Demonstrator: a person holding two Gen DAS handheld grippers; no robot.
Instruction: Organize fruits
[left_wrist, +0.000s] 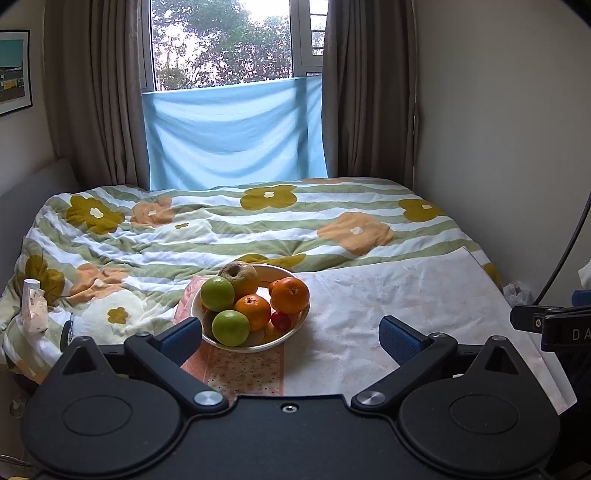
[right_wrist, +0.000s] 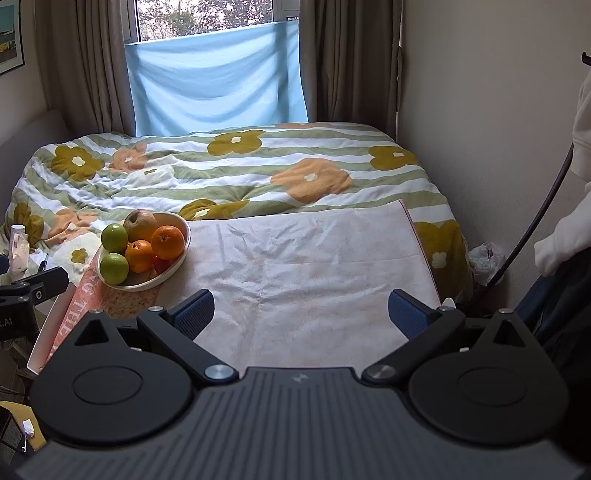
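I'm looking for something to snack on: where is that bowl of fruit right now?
The bowl of fruit sits on the bed, at the left edge of the pale cloth; in the left wrist view it lies just ahead of the open left fingers.

Black tongs (left_wrist: 290, 338), blue ribbed pads (left_wrist: 181, 338), silver pivot screws (left_wrist: 208, 398).

Floral duvet (left_wrist: 229, 225), blue cloth (left_wrist: 232, 136) under window, brown curtains (left_wrist: 92, 92).
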